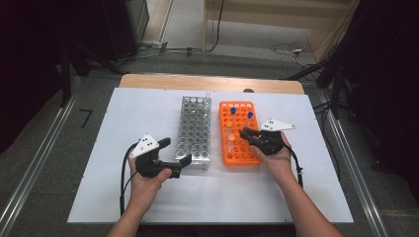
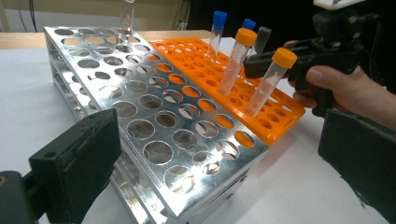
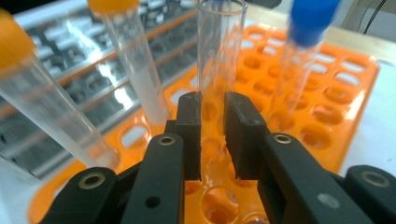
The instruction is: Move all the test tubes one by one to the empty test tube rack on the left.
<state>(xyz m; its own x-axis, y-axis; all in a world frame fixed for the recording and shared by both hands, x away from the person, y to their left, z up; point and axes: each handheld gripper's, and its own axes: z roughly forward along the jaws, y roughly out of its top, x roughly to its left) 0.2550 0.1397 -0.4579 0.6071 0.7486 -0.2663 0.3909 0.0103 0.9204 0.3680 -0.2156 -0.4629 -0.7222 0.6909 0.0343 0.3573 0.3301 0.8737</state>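
An orange tube rack (image 1: 232,155) stands right of a metal tube rack (image 1: 195,131) on the white table top. My right gripper (image 3: 213,135) is shut on a clear uncapped tube (image 3: 219,56) that stands upright in the orange rack (image 3: 336,107). Two orange-capped tubes (image 3: 135,70) lean to its left and a blue-capped tube (image 3: 301,56) stands to its right. In the high view the right gripper (image 1: 245,133) reaches over the orange rack from the right. My left gripper (image 1: 176,151) is open at the metal rack's near left corner (image 2: 140,93), nothing between its jaws.
One clear tube (image 2: 126,18) stands in the far end of the metal rack. The white board (image 1: 123,123) lies on a wooden table. Cables trail on the floor beyond the table.
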